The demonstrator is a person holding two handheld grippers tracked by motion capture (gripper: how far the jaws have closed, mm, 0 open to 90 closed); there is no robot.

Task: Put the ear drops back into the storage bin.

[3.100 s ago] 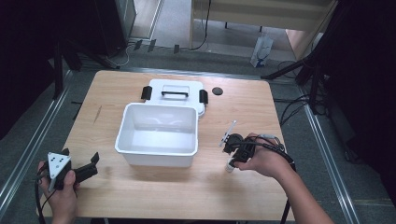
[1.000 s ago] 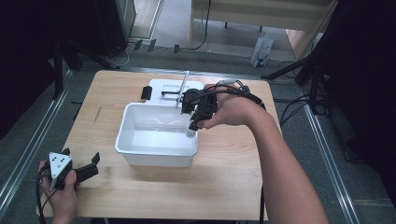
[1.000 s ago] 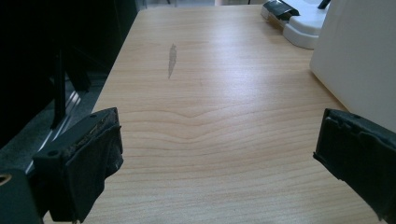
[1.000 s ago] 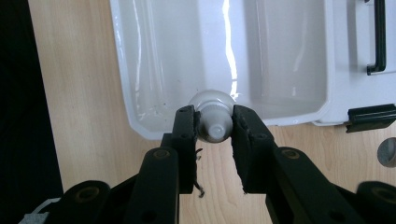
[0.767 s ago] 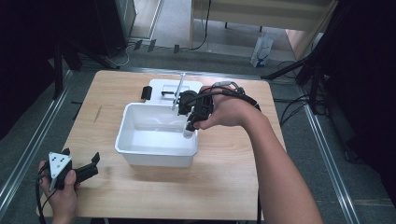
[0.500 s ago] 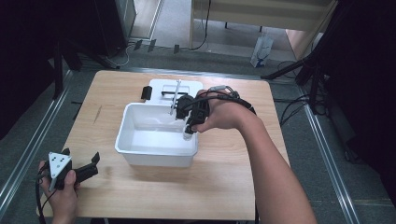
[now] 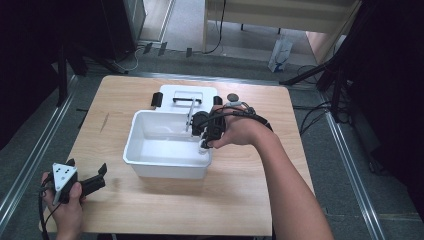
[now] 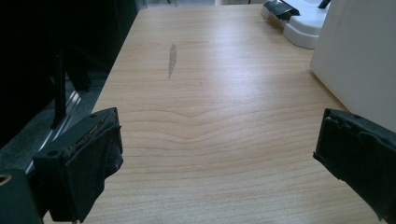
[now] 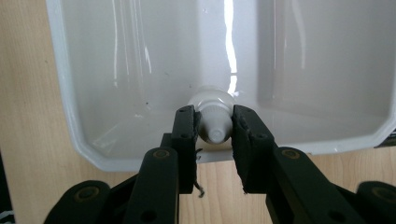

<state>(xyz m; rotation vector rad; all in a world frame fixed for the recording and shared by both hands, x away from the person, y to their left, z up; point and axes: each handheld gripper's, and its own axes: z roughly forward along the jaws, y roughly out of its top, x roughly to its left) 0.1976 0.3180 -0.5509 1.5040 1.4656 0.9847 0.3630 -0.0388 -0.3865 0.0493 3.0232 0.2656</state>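
The right gripper point(image 7: 204, 131) hangs over the right rim of the white plastic tub point(image 7: 150, 150), pointing down into it. Its two black jaws are clamped on a small white bottle point(image 9: 214, 122): in the right gripper view the pads point(image 9: 187, 127) press on either side of the bottle's ribbed neck and cap, which faces the camera, while the wider white body reaches beyond the fingertips toward the tub's floor. Whether the bottle's far end touches that floor cannot be told. Past the fingertips lies the glossy tub interior, and the tub's near rim runs just below the clamped bottle, with bare wooden table point(image 9: 28, 93) on either side of the jaws. In the high view a thin pale stem point(image 7: 190, 114) rises beside this gripper, slanting toward the white lid point(image 7: 186, 95) that lies flat behind the tub; what it belongs to is too small to tell. The lid carries a dark handle and black clips at its ends, and a small dark round thing point(image 7: 232, 97) sits on the table just beyond the hand holding the right gripper.

The left gripper point(image 7: 85, 184) rests low at the near left corner of the table, well apart from the tub. Its jaws stand wide apart with nothing between them: in the left gripper view only bare wood grain lies between the two pads point(image 8: 91, 163). The tub's white wall stands just beyond the right-hand pad, a grey smear point(image 8: 172, 59) marks the wood farther ahead, and the lid's corner is farthest off.
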